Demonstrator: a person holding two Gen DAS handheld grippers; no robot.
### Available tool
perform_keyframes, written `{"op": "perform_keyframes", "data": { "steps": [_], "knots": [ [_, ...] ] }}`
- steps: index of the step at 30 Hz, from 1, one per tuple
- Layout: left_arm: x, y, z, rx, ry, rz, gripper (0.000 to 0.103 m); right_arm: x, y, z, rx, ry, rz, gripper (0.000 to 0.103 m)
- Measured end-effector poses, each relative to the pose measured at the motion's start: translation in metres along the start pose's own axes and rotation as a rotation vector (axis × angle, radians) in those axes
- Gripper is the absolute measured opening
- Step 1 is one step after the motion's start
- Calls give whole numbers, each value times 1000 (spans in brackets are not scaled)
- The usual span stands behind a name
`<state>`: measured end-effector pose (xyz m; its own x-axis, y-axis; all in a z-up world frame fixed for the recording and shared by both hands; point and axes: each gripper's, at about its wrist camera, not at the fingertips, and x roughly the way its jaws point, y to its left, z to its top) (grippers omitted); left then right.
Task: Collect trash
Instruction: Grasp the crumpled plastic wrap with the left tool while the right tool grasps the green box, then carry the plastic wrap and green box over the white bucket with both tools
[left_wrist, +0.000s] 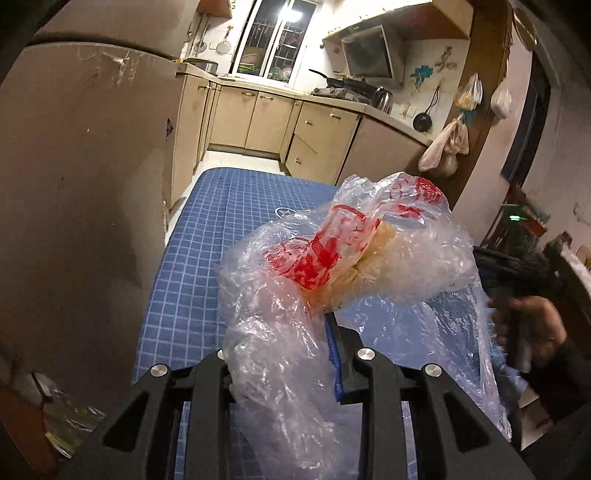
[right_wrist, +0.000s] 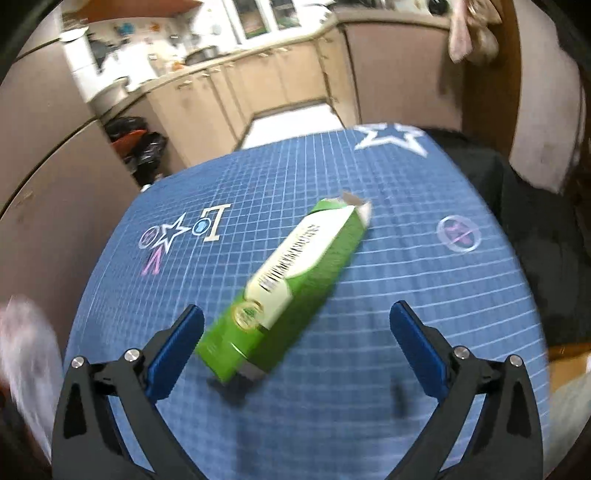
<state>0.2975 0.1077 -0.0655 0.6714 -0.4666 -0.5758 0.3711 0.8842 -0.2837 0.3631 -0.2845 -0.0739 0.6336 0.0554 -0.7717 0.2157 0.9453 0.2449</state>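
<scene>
Crumpled clear plastic bag (left_wrist: 332, 266) with red print, yellowish scraps showing through its film, bunched and raised above the blue gridded tabletop (left_wrist: 192, 258). Green and white carton (right_wrist: 291, 284), top flaps torn open, lying flat on its side, slanted across the same tabletop, near its middle.

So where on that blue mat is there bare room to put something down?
Bare mat lies right of the green carton, toward the circle mark, and left of it near the star mark. It is crowded around the crumpled plastic bag in the left gripper.
</scene>
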Motion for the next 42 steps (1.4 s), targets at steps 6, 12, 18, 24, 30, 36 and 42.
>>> {"op": "perform_keyframes", "data": {
  "steps": [6,12,18,24,30,36,42],
  "knots": [
    [-4,7,-3,-19,-12,-15,29,35,27,-9,-62,27,-197,94],
    [-2,-3,-7,-4,2,-23,29,12,-1,-25,-89,-15,-95,39],
    [14,-27,-2,11,45,-6,29,-29,-34,-52,-103,-52,1,33],
    [32,-67,3,58,86,39,29,-81,-51,-85,-98,-108,39,14],
    [38,-99,8,113,78,65,29,-103,-64,-109,-93,-108,42,12],
    [41,-117,6,135,93,63,29,-101,-72,-104,-57,-79,75,18],
    [52,-121,1,140,127,73,30,-80,-62,-88,-122,-33,32,34]
  ]
}}
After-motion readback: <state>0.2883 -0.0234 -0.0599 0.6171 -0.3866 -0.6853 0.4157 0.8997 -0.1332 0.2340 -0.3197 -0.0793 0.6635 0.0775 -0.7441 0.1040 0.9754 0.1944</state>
